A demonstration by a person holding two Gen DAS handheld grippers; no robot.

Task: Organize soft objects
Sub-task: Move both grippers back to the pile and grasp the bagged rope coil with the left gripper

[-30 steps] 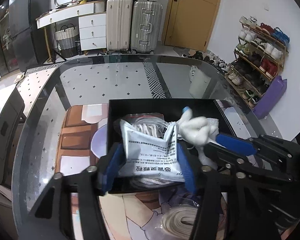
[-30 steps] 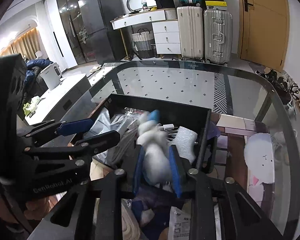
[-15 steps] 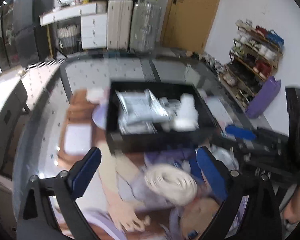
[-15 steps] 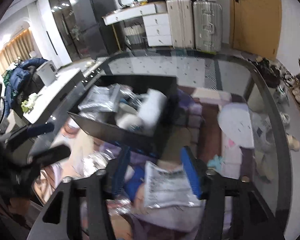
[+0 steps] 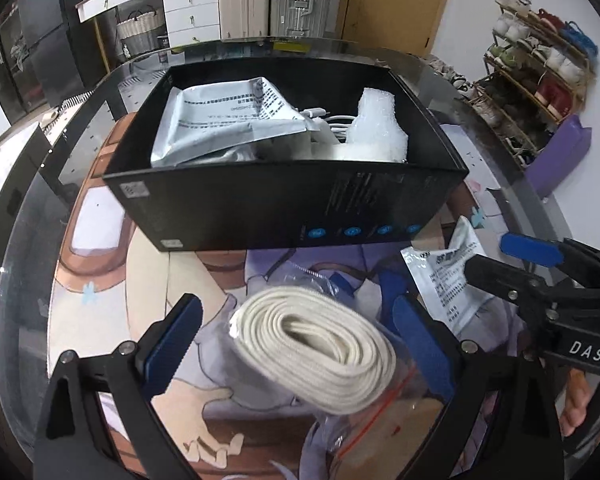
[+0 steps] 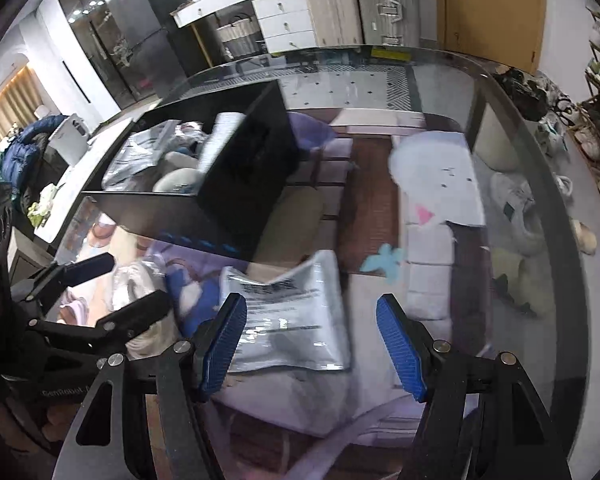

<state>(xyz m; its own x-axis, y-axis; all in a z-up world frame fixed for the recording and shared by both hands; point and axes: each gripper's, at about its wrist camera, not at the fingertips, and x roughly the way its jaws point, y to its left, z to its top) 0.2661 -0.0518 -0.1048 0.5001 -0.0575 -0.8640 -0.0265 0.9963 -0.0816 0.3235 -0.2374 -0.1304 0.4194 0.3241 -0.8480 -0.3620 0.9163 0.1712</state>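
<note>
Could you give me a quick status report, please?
Left gripper open over bagged coiled strap. Right gripper open over silver pouch, jaws just widened. Black box holds earlier items. Nothing blocking.

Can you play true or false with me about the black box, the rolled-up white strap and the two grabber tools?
1. The black box is empty. False: a printed silver pouch and white foam lie inside.
2. The rolled white strap sits on the table in front of the box, outside it. True.
3. The left tool is squeezing the strap. False: its blue pads stand wide, and the left one is clear of the strap.
4. The right tool is open above a silver packet lying on the table. True.
5. The strap is bright red. False: it is cream white.
</note>
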